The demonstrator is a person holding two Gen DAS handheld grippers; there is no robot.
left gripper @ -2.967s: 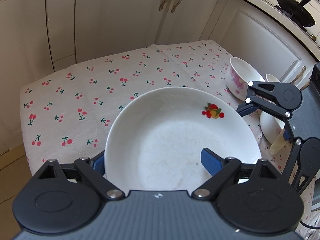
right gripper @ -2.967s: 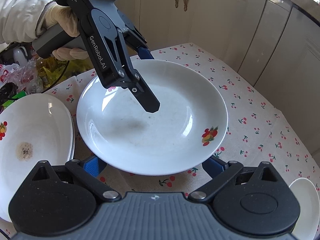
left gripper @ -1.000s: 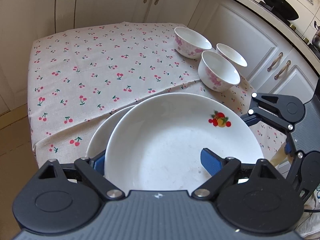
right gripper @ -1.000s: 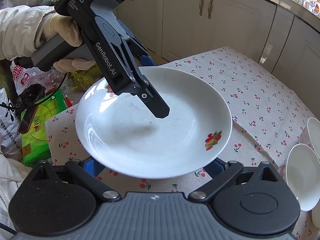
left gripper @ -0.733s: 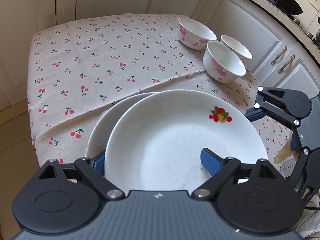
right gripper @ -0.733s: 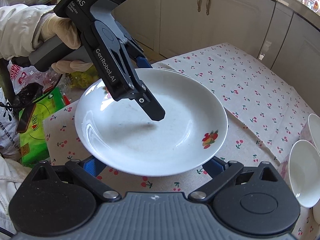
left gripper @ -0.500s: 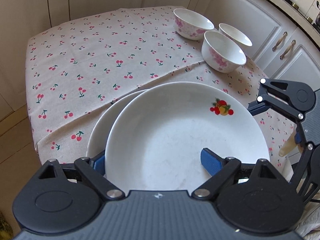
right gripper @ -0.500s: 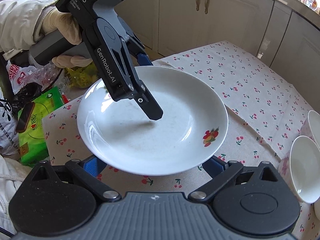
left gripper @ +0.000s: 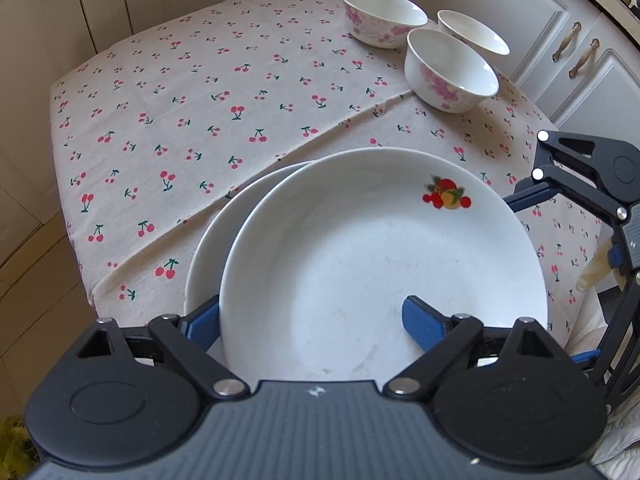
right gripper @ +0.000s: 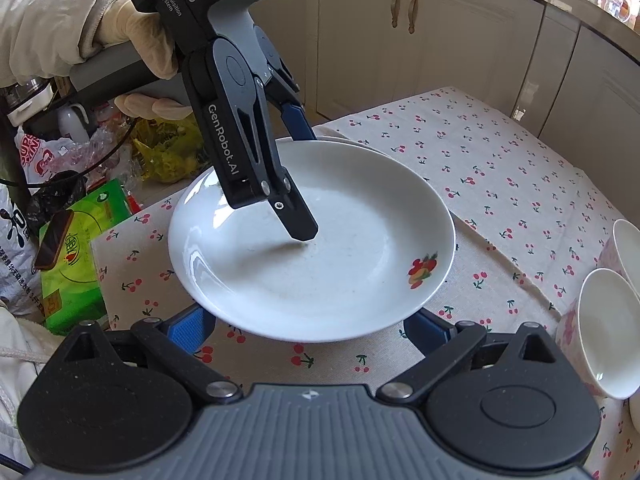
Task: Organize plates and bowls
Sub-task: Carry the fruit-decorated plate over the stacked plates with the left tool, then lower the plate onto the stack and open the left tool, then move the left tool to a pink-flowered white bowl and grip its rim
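Note:
A white plate with a fruit print (left gripper: 360,248) is clamped at its near rim by my left gripper (left gripper: 312,316), one finger over the inside, one beneath. It hangs just over a second white plate (left gripper: 224,216) lying on the cherry tablecloth. In the right wrist view the held plate (right gripper: 340,264) sits low over the lower plate's rim (right gripper: 340,140). My right gripper (right gripper: 308,326) is open, its blue fingers (right gripper: 188,328) under the plate's near edge, not clamping it. Three pink-flowered bowls (left gripper: 448,68) stand at the far right.
The cherry tablecloth (left gripper: 200,112) covers a small table whose near-left corner (left gripper: 92,292) drops to the floor. White cabinets (right gripper: 420,40) ring the table. A green box (right gripper: 76,248) and plastic bags (right gripper: 160,148) lie beyond the table's left edge.
The plate in my left gripper has come down and further over the second plate. The right gripper stays open under its edge.

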